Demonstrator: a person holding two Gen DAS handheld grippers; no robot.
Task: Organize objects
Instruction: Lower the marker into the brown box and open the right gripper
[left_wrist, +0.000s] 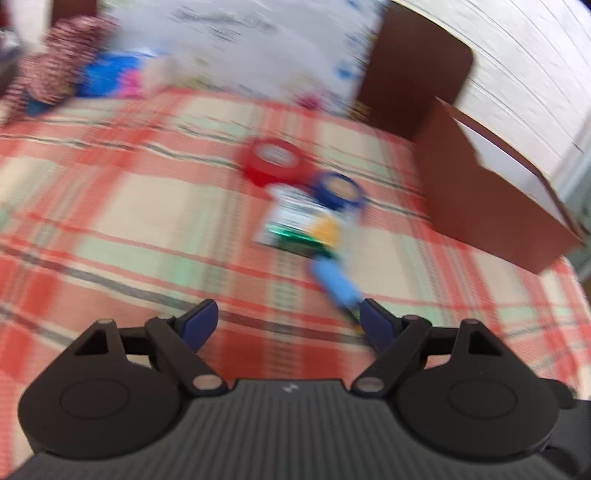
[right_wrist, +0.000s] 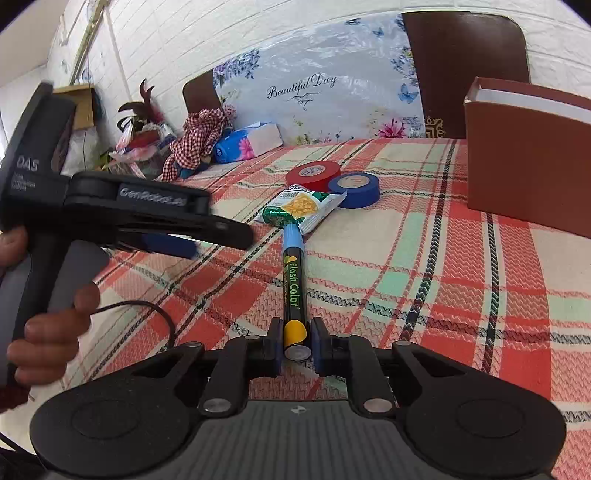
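My right gripper is shut on the yellow end of a black "Flash Color" marker. The marker's blue cap points away toward a green snack packet. Behind the packet lie a red tape roll and a blue tape roll. My left gripper stands open over the plaid cloth with nothing between its fingers. The marker's blue cap lies just ahead of its right finger. The left wrist view is blurred, but the packet, red roll and blue roll can be made out.
A brown open box stands at the right of the table. A tissue pack and a checkered cloth lie at the far left edge. A floral panel and chair backs line the far side. A hand holds the left gripper's handle.
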